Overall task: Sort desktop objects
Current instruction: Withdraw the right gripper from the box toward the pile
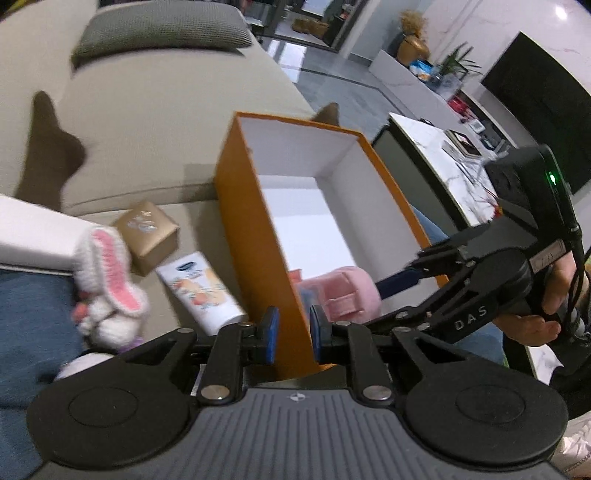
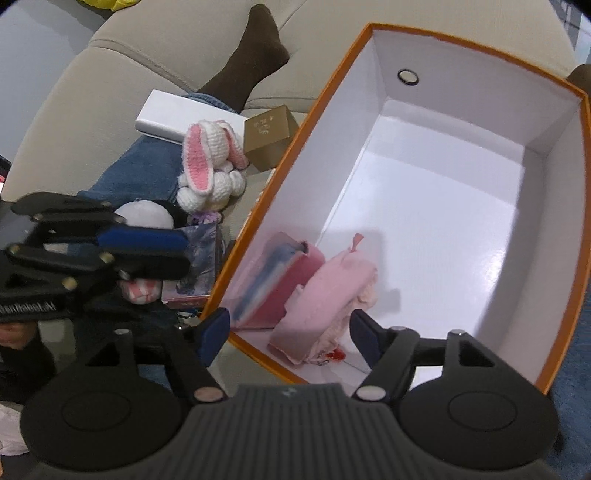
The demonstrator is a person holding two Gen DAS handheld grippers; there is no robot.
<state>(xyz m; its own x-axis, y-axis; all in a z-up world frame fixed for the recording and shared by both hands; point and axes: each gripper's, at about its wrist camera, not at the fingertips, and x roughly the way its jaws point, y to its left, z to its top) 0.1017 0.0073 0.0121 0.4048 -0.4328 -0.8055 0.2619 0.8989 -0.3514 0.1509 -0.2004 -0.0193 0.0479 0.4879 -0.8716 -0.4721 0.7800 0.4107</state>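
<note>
Orange box (image 2: 373,27) already holds a pink plush item (image 2: 332,295), above which the right gripper (image 2: 290,338) stands open and empty, while the left gripper (image 1: 291,334) pinches the box wall; next, I judge, comes the crochet rabbit (image 2: 212,162) just beside the box.

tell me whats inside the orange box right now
Inside the orange box: a pink plush item and a pink-and-blue folded piece at the near end. The near corner is covered by the right tongs.

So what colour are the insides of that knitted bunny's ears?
Pink, edged in white, on the bunny; clearest in the right wrist view.
</note>
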